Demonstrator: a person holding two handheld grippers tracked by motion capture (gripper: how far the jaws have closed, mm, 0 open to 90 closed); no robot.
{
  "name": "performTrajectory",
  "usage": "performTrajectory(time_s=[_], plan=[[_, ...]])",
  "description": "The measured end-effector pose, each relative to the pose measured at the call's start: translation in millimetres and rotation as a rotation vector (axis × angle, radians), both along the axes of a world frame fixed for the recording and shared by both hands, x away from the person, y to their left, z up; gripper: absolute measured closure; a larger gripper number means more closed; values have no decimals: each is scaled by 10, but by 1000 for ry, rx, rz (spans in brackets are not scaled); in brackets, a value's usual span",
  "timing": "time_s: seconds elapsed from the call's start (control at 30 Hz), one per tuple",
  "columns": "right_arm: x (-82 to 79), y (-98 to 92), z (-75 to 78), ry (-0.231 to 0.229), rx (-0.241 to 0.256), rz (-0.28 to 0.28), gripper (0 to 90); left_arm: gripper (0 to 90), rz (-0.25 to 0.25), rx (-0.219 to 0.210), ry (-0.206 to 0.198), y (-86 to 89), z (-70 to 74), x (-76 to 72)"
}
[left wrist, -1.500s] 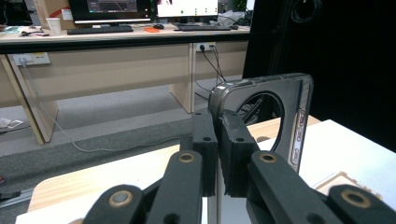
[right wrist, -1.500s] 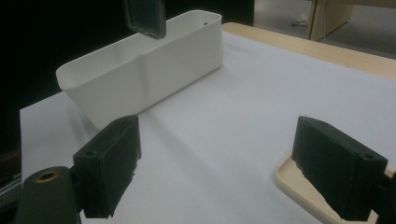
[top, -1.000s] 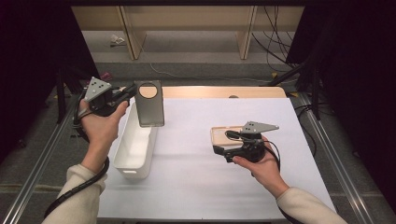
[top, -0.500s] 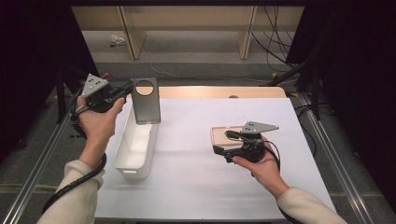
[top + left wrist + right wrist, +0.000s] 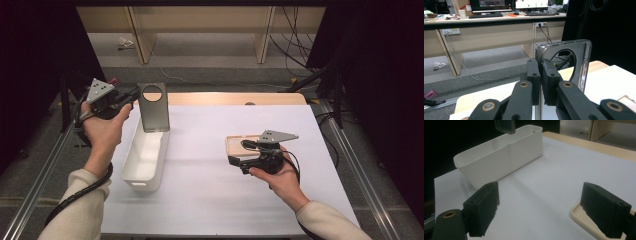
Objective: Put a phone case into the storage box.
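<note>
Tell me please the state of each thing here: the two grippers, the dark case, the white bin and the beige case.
left gripper: shut on the dark phone case
dark phone case: held upright in the air above the bin
white bin: on the table, open top, looks empty
right gripper: open, low over the table
beige case: flat on the table
</note>
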State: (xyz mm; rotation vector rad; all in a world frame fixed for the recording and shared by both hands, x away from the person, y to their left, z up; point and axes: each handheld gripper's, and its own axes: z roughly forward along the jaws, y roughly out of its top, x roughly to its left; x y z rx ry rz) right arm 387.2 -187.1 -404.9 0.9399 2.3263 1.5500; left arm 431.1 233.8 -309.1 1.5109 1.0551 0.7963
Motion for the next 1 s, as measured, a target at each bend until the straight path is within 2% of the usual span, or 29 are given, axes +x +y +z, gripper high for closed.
performTrajectory(time_s=[0.63, 1.0], plan=[[4, -1, -7, 2, 0, 0, 164, 851, 17, 29, 5, 45, -21, 82], [5, 0, -10, 3, 0, 2, 164, 851, 25, 25, 6, 92, 1, 137]])
